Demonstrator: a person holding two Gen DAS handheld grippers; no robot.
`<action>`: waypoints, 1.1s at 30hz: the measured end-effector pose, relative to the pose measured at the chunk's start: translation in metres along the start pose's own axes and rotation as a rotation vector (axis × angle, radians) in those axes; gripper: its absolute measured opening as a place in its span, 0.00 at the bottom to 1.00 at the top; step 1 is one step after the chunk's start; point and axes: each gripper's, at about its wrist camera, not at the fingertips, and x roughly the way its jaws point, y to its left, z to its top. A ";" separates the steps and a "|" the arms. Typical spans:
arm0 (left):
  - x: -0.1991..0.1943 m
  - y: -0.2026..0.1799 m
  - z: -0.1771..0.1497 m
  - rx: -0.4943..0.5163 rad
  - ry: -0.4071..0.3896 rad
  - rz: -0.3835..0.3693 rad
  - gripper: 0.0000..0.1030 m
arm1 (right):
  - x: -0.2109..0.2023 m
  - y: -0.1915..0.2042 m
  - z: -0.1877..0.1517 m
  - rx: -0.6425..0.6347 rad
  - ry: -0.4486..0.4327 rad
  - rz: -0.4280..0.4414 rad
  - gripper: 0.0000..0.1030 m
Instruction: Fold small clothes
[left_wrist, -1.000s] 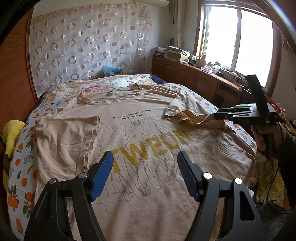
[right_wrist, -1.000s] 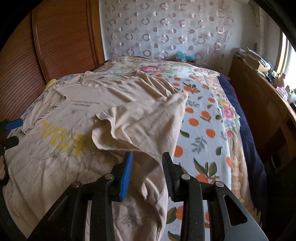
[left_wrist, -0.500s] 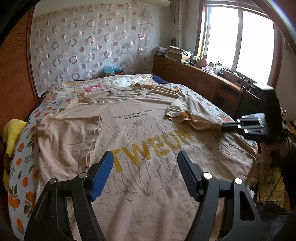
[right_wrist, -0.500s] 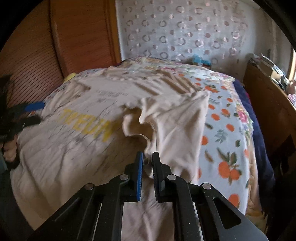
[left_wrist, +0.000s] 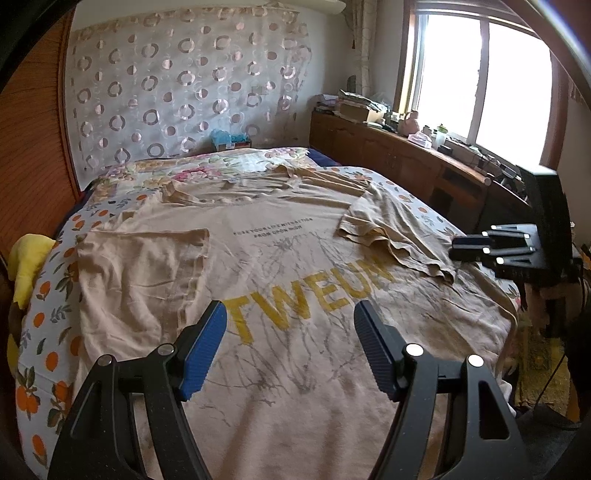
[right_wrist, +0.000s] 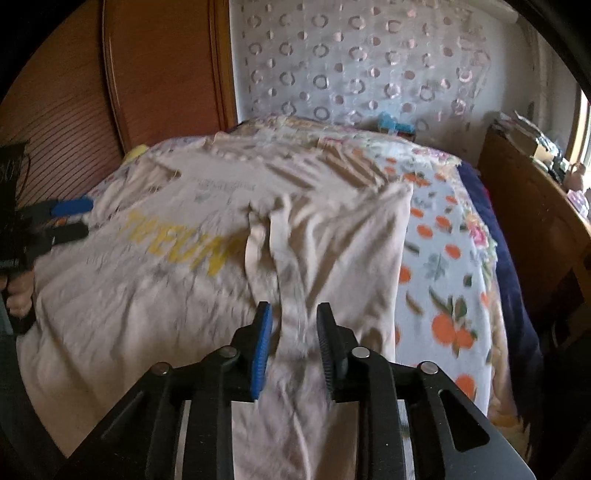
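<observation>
Since the prior frame, right gripper (right_wrist: 294, 332) has parted, releasing the t-shirt (left_wrist: 295, 295) sleeve (left_wrist: 395, 236); left gripper (left_wrist: 290, 347) hangs spread; sleeve fold done, side fold likely next.

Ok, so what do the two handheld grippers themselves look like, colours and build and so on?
Both match: the left gripper and the right gripper have angular black frames with cut-out openings, and round silver bolt heads at the joints. Each has two flat ribbed pads, one bright blue, the other dark navy or black. No cables or markings show on them. A bare hand grips the left one's handle.
</observation>
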 end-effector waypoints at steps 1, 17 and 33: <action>0.000 0.003 0.001 0.000 -0.001 0.005 0.70 | 0.002 0.002 0.006 -0.003 -0.009 0.007 0.26; -0.002 0.075 0.018 -0.049 0.001 0.138 0.70 | 0.119 0.041 0.087 -0.101 0.116 0.051 0.26; 0.014 0.102 0.021 -0.072 0.033 0.170 0.70 | 0.113 0.047 0.117 -0.065 0.001 0.158 0.01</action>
